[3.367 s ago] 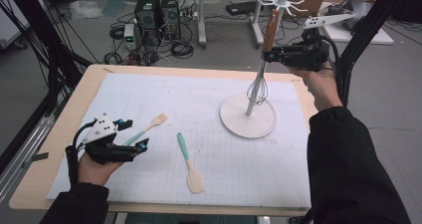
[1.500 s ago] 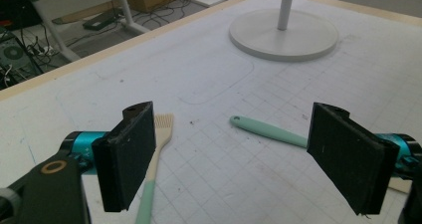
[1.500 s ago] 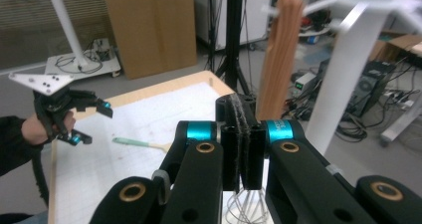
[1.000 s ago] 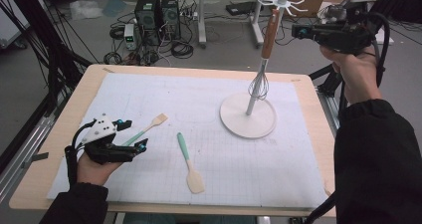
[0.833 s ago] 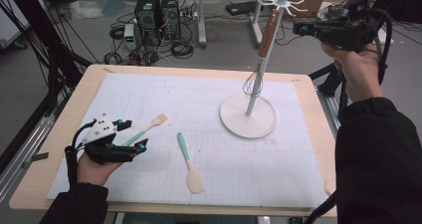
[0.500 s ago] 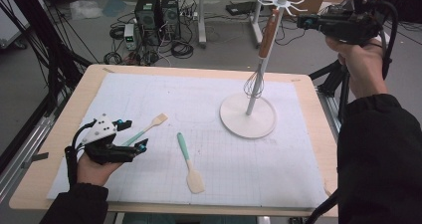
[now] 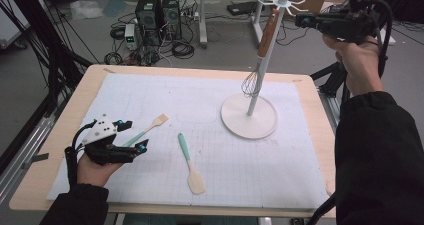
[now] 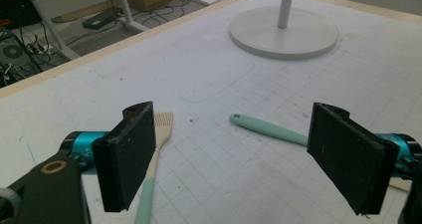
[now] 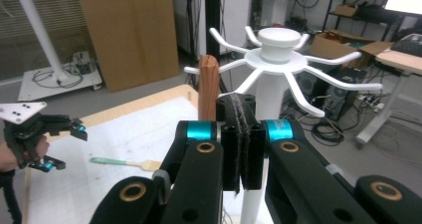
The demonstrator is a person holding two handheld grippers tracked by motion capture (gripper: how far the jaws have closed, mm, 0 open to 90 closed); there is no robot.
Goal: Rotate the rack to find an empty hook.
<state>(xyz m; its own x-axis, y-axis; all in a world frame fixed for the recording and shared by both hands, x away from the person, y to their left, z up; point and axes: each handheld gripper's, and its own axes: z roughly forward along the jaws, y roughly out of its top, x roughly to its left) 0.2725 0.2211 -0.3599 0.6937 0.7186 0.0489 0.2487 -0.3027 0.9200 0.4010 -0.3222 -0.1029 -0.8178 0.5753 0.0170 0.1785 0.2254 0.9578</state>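
White gridded paper point(image 7: 150, 95) covers most of the wooden bench point(image 7: 320, 135), with computer towers, cables and cardboard on the floor beyond. Nearest the person, at the front left corner, the left gripper point(image 7: 131, 135) rests low over the paper in the left hand point(image 7: 92, 169); its 2 jaws stand wide apart with nothing between them, as the left gripper view shows. Just ahead of those jaws lie 2 spatulas: a small one with a mint handle and a flat wooden head point(image 8: 158, 134), lying partly under the jaw at the left of that view, and a longer mint-handled one point(image 7: 190, 163) near the middle of the paper, its pale blade toward the person. Neither is touched. Farther back and to the right stands a white rack point(image 7: 250, 116) with a round base, an upright pole and hooks spreading from its top. A whisk point(image 7: 260, 55) with a wooden handle hangs beside the pole, its wire end just above the base. Farthest off, the right gripper point(image 7: 301, 20) is held high in the right hand point(image 7: 357, 60), level with the rack's hooks and just beside them; in the right gripper view its jaws are pressed fully together, holding nothing, with the whisk's handle just beyond them.
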